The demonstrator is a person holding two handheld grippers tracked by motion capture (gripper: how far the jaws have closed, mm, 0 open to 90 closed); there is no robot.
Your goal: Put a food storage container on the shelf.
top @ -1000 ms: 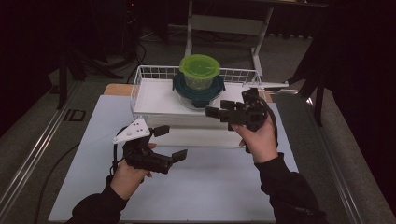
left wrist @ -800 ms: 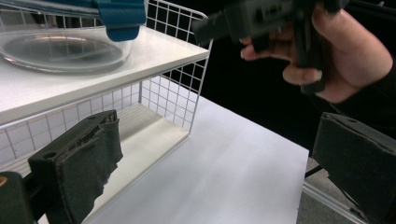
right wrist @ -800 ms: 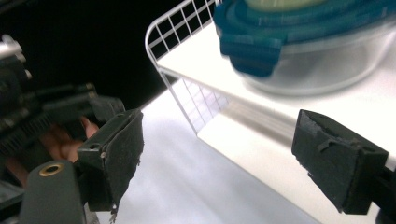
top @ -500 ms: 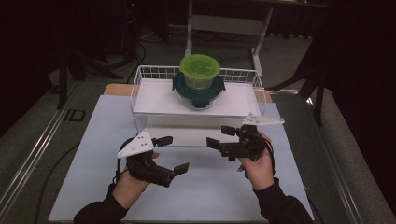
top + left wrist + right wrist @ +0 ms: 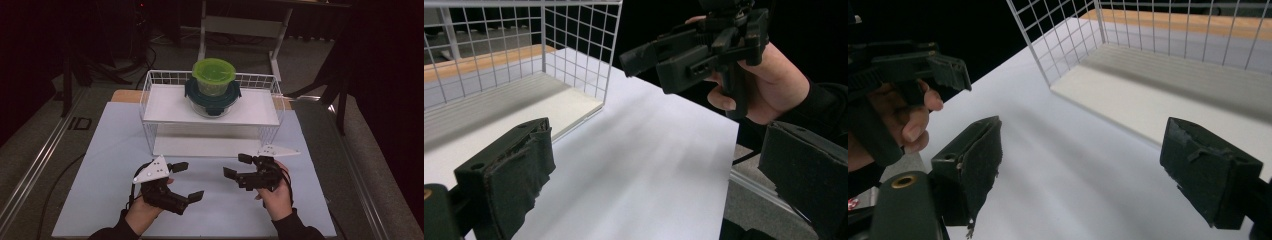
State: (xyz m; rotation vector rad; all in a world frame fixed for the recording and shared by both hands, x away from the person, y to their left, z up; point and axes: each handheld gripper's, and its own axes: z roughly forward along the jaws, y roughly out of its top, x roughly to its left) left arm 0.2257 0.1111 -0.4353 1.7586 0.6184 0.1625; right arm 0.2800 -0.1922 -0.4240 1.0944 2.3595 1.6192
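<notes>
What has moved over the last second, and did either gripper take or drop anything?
The right gripper drew back from the containers on the rack toward the person and down to the near mat. The left gripper shifted slightly. Both are open and empty; nothing was taken or let go. The containers and rack stayed put.

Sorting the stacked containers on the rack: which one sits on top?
The green-lidded container is on top. It is smaller and rests on the dark teal lid of the wider container beneath, which stands on the rack's upper shelf.
</notes>
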